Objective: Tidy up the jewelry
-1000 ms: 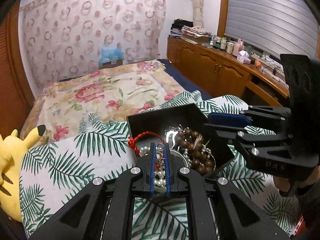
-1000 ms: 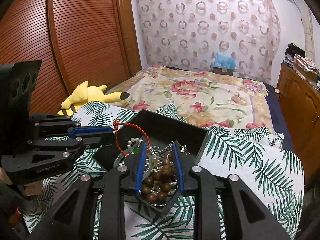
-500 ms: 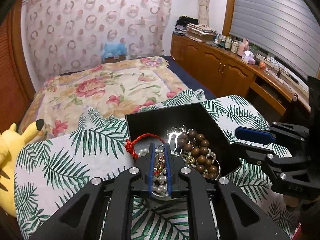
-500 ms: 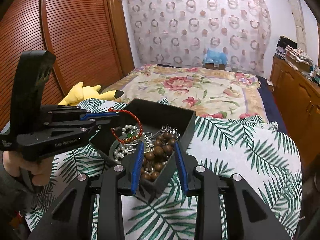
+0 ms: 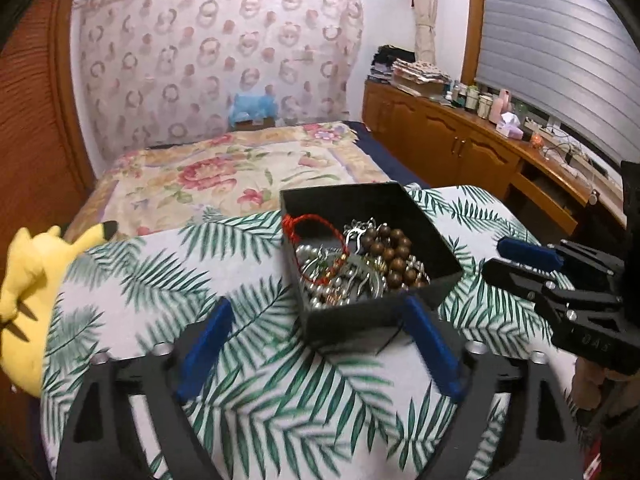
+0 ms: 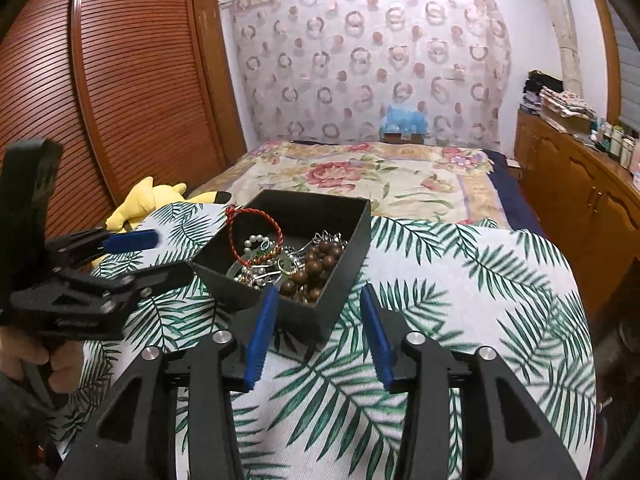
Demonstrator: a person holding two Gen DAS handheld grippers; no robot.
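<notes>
Now the left gripper [image 5: 316,344] has let go of the jewelry: a second ago its blue pads were pressed together on a strand of white pearls, and now its jaws are opening wide, with only the near corner of the black box [image 5: 344,322] between the tips and no pad touching it. It has also drawn back, so the box looks further from this camera than before. The right gripper [image 6: 318,320] is opening too; earlier its pads stood narrow over the brown wooden beads [image 6: 316,268], and now they stand at a middle width on both sides of the box's near corner, apart from it. The box rests on the palm-leaf cloth [image 6: 460,280] and keeps all the jewelry inside: the red cord bracelet [image 6: 256,236] leaning at its left wall, the pearls [image 6: 254,242] and silver pieces in the middle, the brown beads on the right. The yellow plush toy [image 5: 28,280] lies at the left edge of the cloth.
</notes>
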